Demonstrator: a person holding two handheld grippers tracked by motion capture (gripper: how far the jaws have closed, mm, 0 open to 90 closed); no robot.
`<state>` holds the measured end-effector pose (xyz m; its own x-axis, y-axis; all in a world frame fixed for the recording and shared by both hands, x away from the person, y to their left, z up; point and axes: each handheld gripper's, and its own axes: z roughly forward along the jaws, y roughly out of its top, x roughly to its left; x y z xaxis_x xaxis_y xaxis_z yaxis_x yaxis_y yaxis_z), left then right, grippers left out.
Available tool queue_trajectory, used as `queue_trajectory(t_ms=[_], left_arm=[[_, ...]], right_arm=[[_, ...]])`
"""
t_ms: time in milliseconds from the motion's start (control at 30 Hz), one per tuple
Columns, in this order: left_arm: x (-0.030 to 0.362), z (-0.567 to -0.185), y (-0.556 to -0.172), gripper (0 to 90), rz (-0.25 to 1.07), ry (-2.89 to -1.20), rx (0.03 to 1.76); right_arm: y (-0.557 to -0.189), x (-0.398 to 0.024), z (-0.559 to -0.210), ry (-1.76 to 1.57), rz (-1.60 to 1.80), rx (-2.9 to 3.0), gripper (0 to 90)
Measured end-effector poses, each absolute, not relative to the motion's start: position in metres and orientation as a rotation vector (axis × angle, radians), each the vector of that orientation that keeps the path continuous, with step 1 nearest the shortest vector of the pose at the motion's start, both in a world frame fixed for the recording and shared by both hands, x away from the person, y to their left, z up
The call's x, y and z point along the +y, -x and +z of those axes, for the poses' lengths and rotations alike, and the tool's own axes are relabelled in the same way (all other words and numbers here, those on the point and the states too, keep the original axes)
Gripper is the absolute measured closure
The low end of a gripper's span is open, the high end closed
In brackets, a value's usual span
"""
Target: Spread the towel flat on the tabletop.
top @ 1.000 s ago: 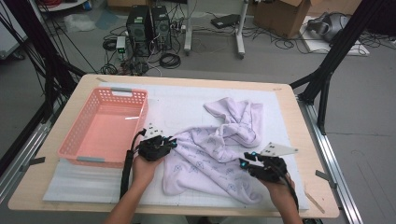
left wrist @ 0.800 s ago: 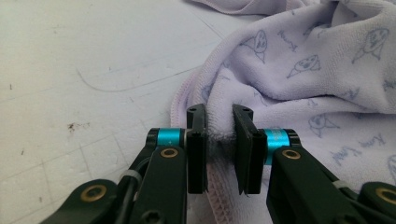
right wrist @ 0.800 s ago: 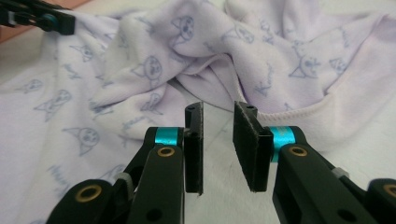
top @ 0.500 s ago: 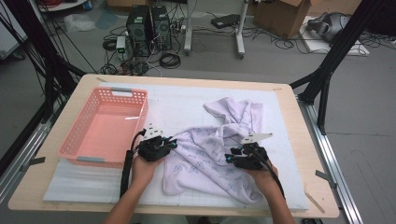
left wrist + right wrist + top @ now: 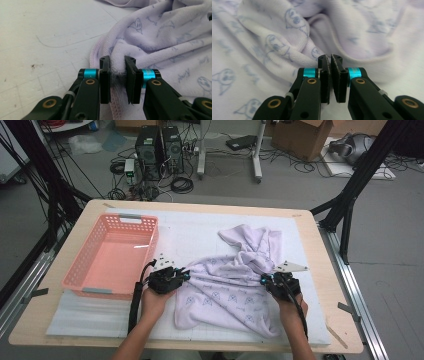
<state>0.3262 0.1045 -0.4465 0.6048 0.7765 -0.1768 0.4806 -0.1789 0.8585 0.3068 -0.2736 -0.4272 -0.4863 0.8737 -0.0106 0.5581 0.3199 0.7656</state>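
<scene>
A pale lilac towel (image 5: 227, 287) with small blue prints lies crumpled on the white mat, bunched toward its far right. My left gripper (image 5: 184, 275) sits at the towel's left edge. In the left gripper view it (image 5: 117, 62) is shut on the hemmed edge of the towel (image 5: 162, 32), which bulges between the pads. My right gripper (image 5: 264, 281) rests on the towel's right part, below the bunch. Its jaws have just been closing; in the right gripper view it (image 5: 329, 58) stands shut, tips against a fold of towel (image 5: 274, 37). Whether cloth is pinched there I cannot tell.
A pink plastic basket (image 5: 75, 267) stands empty at the left, just beyond the left hand. The white mat (image 5: 195, 227) covers most of the wooden table (image 5: 320, 250). Cables, computer cases and boxes lie on the floor behind.
My right gripper has moved from the towel's near right edge inward and farther up onto the cloth, and its jaws have closed. The left gripper has kept still on the hem.
</scene>
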Motion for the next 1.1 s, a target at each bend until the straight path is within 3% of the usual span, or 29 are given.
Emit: queue_trajectory(t_ms=[333,467,567,800,1100], left_arm=[[0.099,-0.446,-0.323,73.9,0.355,-1.829,0.995],[0.102,-0.444,-0.323,50.9,0.333,-1.784,1.045],[0.105,-0.441,-0.319,45.3,0.329,-1.781,1.036],[0.114,-0.436,-0.311,40.5,0.295,-1.832,1.007],[0.120,-0.432,-0.294,39.1,0.264,-1.905,0.956]], right_arm=[[-0.301,-0.281,-0.425,-1.305,1.011,2.036,85.7],[-0.300,-0.286,-0.428,-1.334,1.048,2.034,81.5],[-0.298,-0.292,-0.428,-1.353,1.087,2.012,75.2],[-0.288,-0.307,-0.422,-1.354,1.153,2.010,66.9],[-0.267,-0.332,-0.417,-1.349,1.172,2.047,65.8]])
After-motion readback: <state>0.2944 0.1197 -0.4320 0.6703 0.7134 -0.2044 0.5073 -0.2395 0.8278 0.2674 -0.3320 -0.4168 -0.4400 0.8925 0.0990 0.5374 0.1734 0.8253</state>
